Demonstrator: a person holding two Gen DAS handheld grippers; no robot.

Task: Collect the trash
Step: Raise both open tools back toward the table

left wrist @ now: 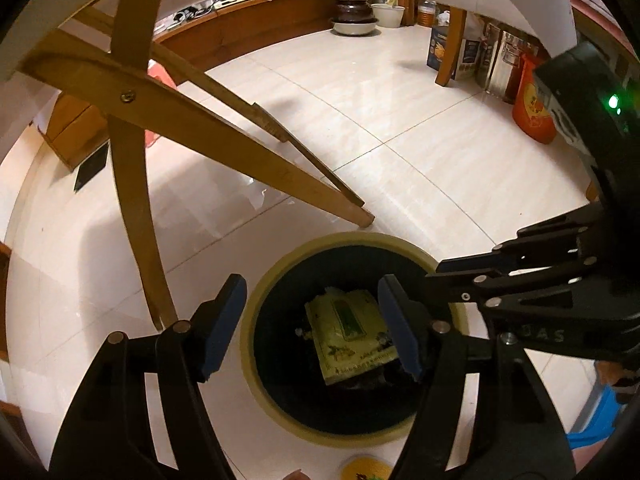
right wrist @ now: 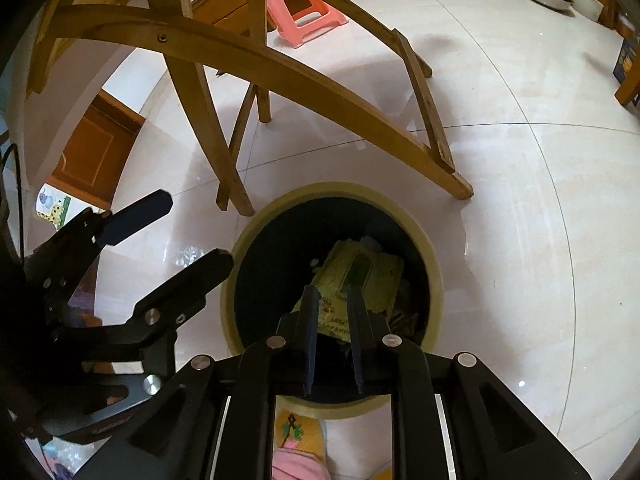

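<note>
A round trash bin with a pale yellow rim (left wrist: 352, 239) (right wrist: 434, 268) and a black liner stands on the tiled floor. Inside it lies a yellow-green printed package (left wrist: 346, 334) (right wrist: 360, 268). My left gripper (left wrist: 314, 324) hovers over the bin's left side, open wide, with nothing between its blue pads. It shows at the left of the right wrist view as the left gripper (right wrist: 176, 238). My right gripper (right wrist: 334, 340) hangs over the bin's near edge with a narrow gap between its fingers and nothing held. It reaches in from the right in the left wrist view as the right gripper (left wrist: 434, 274).
Crossed wooden table legs (left wrist: 240, 144) (right wrist: 320, 80) stand just behind the bin. A pink stool (right wrist: 304, 8) sits farther back. Jars, boxes and an orange bag (left wrist: 532, 104) line the far right. A scrap of clear plastic (right wrist: 188, 254) lies left of the bin. A person's slipper (right wrist: 300, 432) is near its front.
</note>
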